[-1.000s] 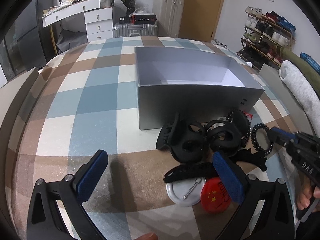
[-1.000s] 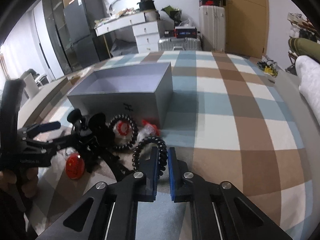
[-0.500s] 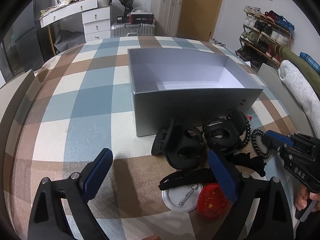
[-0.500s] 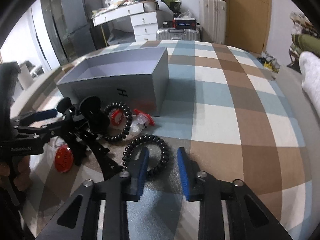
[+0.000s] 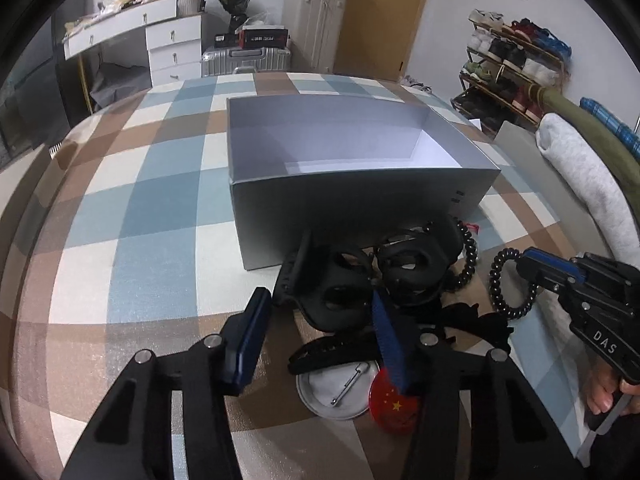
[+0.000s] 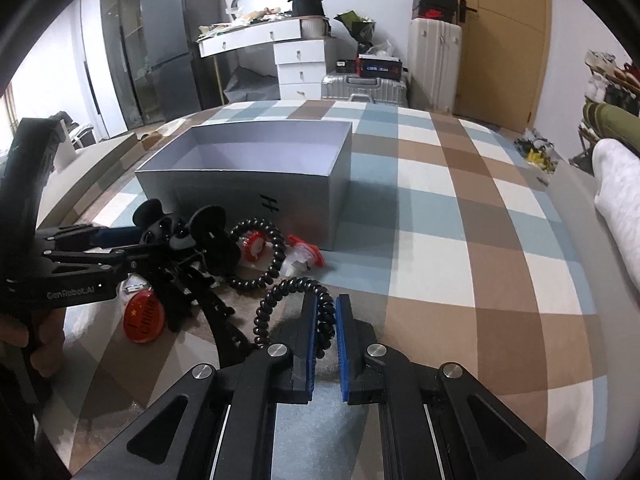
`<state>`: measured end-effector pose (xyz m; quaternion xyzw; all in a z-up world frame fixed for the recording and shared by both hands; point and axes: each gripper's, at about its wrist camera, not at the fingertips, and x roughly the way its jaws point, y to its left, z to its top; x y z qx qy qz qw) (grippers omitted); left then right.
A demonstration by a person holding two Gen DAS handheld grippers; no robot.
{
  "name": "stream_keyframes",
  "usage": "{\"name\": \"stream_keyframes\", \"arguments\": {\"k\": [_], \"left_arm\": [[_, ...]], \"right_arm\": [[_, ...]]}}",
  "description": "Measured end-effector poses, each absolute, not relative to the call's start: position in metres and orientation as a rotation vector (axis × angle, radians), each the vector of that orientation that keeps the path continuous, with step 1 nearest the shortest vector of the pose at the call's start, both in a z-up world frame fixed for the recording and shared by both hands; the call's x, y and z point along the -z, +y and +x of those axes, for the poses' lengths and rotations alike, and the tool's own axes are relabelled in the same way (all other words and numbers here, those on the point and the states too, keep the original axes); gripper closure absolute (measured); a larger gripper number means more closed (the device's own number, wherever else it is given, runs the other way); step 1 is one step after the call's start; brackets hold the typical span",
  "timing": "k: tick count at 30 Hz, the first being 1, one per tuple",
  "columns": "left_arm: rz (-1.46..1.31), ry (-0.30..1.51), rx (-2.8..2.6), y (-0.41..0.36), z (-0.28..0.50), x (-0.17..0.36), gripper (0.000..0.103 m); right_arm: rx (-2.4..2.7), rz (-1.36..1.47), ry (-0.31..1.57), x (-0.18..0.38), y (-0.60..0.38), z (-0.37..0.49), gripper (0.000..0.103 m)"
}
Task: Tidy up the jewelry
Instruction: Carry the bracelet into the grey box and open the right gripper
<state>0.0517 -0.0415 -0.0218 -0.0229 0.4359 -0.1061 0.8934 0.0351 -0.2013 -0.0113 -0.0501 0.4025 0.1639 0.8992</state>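
An open grey box [image 5: 360,168] stands on the checked table, also in the right wrist view [image 6: 256,176]. In front of it lies a pile of black hair claws [image 5: 344,280], spiral hair ties, a white pin badge [image 5: 340,388] and a red badge [image 5: 392,404]. My left gripper [image 5: 320,320] is open just above the near claws and a flat black clip [image 5: 332,354]. My right gripper [image 6: 325,312] is shut on a black spiral hair tie [image 6: 288,296], also seen in the left wrist view [image 5: 500,280]. A second spiral tie [image 6: 260,256] lies by the box.
Red-and-white small items [image 6: 300,256] lie at the box's right corner. The checked cloth [image 6: 460,220] spreads right of the box. Beyond the table stand a white dresser [image 6: 296,60], suitcases [image 5: 316,36] and a shoe rack [image 5: 508,64].
My right gripper opened, moved forward and closed on the near spiral tie. My left gripper narrowed and moved forward toward the hair claws.
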Motion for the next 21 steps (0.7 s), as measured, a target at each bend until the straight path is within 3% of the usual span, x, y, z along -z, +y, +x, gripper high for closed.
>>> {"name": "stream_keyframes", "arguments": {"k": [21], "left_arm": [[-0.073, 0.728, 0.225, -0.026, 0.032, -0.010, 0.058]], "right_arm": [[-0.360, -0.086, 0.711, -0.017, -0.195, 0.027, 0.095]]}}
